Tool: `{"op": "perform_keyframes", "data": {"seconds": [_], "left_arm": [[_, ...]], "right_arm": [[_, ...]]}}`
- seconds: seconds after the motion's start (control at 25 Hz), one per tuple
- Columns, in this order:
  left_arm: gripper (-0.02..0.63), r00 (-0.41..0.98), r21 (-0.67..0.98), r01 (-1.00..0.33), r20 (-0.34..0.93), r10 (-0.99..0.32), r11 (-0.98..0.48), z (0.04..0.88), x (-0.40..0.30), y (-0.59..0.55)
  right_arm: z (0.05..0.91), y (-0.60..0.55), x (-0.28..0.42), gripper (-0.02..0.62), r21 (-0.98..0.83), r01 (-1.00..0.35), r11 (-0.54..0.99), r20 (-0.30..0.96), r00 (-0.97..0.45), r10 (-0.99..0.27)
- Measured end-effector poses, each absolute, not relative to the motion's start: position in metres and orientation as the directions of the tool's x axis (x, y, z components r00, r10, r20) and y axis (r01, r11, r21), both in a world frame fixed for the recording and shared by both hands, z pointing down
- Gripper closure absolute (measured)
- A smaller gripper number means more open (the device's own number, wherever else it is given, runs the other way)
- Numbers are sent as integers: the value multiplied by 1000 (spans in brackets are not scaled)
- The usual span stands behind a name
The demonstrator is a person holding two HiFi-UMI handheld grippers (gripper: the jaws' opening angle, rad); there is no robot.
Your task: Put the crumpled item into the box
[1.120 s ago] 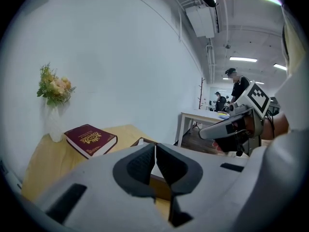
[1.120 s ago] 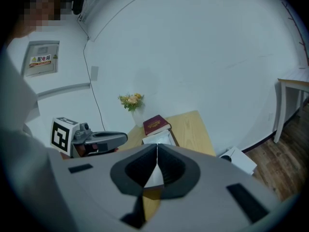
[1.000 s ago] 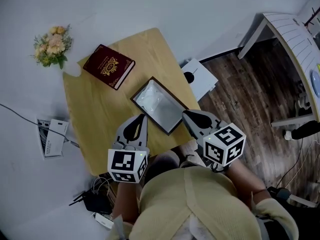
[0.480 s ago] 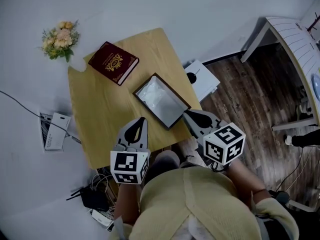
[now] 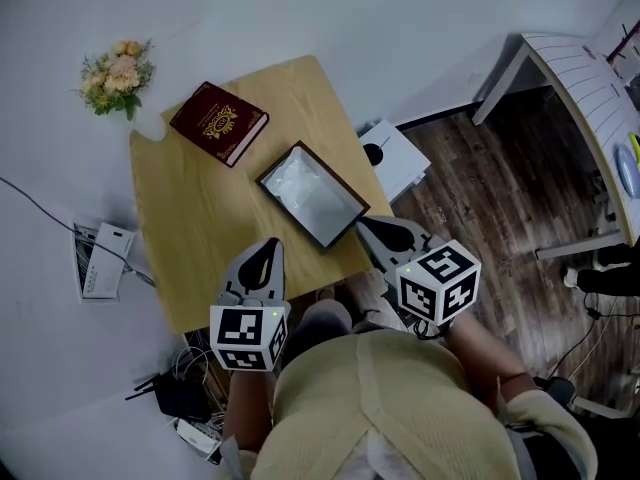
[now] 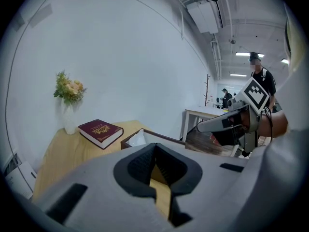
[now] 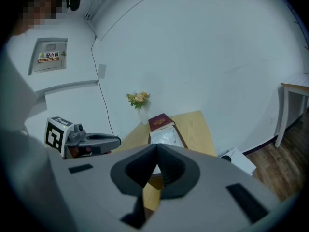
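White and crumpled, the item [image 5: 305, 190] lies inside the box [image 5: 331, 177]. Our left tool [image 5: 267, 249] and right tool [image 5: 374, 230] hang near the box, jaws together, empty. We'd best keep clear.

Left cam check: my left gripper [image 6: 155, 150] has its jaws pressed together at the tips with nothing between them, just a sliver of the wooden table [image 6: 55, 153] showing through the gap under the pads. Right ahead of the tips sits the open box [image 6: 164, 135], with the white crumpled item [image 6: 138, 137] poking up over its rim. Ahead and left of the jaws lies a dark red book [image 6: 100, 131], and past it a vase of flowers [image 6: 69, 93]. The right gripper [image 6: 200, 127] hangs off to the right, pointing in toward the box.
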State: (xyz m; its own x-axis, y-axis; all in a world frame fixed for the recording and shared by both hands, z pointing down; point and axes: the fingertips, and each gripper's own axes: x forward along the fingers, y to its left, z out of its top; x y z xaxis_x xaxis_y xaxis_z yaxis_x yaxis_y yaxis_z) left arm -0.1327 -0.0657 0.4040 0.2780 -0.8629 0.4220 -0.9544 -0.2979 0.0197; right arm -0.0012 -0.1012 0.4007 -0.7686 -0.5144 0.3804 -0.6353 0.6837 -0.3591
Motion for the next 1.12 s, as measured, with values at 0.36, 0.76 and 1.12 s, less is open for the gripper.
{"op": "perform_keyframes", "data": {"seconds": [0.36, 0.76, 1.12], "left_arm": [[583, 284, 25, -952, 433, -855, -304, 408, -131, -58], [583, 296, 23, -947, 441, -847, -319, 409, -128, -59], [583, 300, 18, -945, 441, -846, -326, 408, -129, -62]], "right_arm": [[402, -97, 2, 568, -344, -643, 685, 390, -761, -518], [403, -96, 3, 568, -345, -645, 682, 393, -759, -519], [403, -96, 2, 568, -342, -648, 680, 392, -757, -523]]}}
